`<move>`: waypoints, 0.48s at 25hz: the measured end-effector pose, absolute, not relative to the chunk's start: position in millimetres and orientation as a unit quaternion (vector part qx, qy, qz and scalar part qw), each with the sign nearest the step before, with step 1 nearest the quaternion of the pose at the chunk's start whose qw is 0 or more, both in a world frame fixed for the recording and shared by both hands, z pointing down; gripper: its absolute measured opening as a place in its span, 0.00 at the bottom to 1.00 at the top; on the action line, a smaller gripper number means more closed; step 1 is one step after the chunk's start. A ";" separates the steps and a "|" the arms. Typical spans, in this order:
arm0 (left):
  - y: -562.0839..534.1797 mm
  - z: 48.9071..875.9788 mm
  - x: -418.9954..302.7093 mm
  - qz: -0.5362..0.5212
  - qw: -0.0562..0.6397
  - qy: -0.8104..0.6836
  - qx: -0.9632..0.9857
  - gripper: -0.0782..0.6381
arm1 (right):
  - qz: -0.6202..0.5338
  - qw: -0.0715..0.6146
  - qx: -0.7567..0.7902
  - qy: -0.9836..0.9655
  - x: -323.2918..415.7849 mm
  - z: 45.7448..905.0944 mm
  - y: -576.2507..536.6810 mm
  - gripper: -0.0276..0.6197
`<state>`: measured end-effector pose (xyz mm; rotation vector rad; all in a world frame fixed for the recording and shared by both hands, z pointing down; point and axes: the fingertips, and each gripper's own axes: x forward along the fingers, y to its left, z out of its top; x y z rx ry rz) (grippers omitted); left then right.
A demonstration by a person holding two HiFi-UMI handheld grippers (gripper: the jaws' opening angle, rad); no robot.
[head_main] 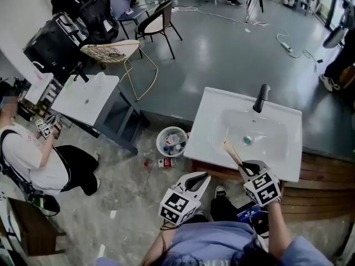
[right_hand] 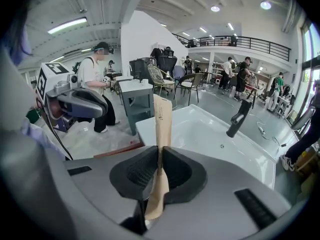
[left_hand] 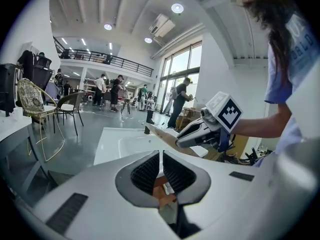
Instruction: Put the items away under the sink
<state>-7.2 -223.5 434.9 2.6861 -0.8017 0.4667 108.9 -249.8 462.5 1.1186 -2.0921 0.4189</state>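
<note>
My right gripper point(head_main: 248, 168) is shut on a long brown paper sleeve point(head_main: 232, 153) that sticks up and to the left over the front edge of the white sink point(head_main: 288, 162). In the right gripper view the sleeve point(right_hand: 162, 121) stands upright between the pads point(right_hand: 145, 170), with the sink point(right_hand: 200, 131) and its black faucet point(right_hand: 239, 116) behind it. My left gripper point(head_main: 201, 177) hangs just left of the sink's front corner, jaws together with nothing between them. From the left gripper view point(left_hand: 161, 170) I see the right gripper point(left_hand: 182, 140) and the sleeve point(left_hand: 162, 135) over the basin point(left_hand: 120, 144).
A white wire bin point(head_main: 171, 141) and a bottle point(head_main: 161, 163) sit on the floor left of the sink. A second sink cabinet point(head_main: 83, 98) and a crouching person point(head_main: 39, 159) are further left. Chairs point(head_main: 119, 54) stand behind. A wooden base point(head_main: 321, 190) runs under the sink.
</note>
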 end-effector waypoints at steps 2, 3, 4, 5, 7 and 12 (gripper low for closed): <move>-213.7 433.6 -12.1 0.162 0.144 -0.271 0.938 0.13 | 0.164 0.353 0.443 -0.807 103.5 461.5 -236.8 0.11; -208.1 432.6 -14.3 0.162 0.140 -0.267 0.940 0.13 | 0.165 0.350 0.448 -0.805 101.1 461.2 -229.6 0.11; -202.0 431.5 -16.1 0.161 0.136 -0.262 0.942 0.13 | 0.166 0.348 0.453 -0.804 98.9 460.8 -221.8 0.11; -195.7 430.3 -17.7 0.159 0.133 -0.258 0.944 0.13 | 0.167 0.346 0.458 -0.802 96.7 460.3 -214.0 0.11; -183.5 428.6 -20.8 0.158 0.129 -0.249 0.947 0.13 | 0.168 0.344 0.465 -0.798 92.5 459.5 -198.6 0.11; -153.0 431.9 -26.2 0.160 0.129 -0.228 0.952 0.13 | 0.174 0.343 0.481 -0.788 85.9 462.3 -160.5 0.11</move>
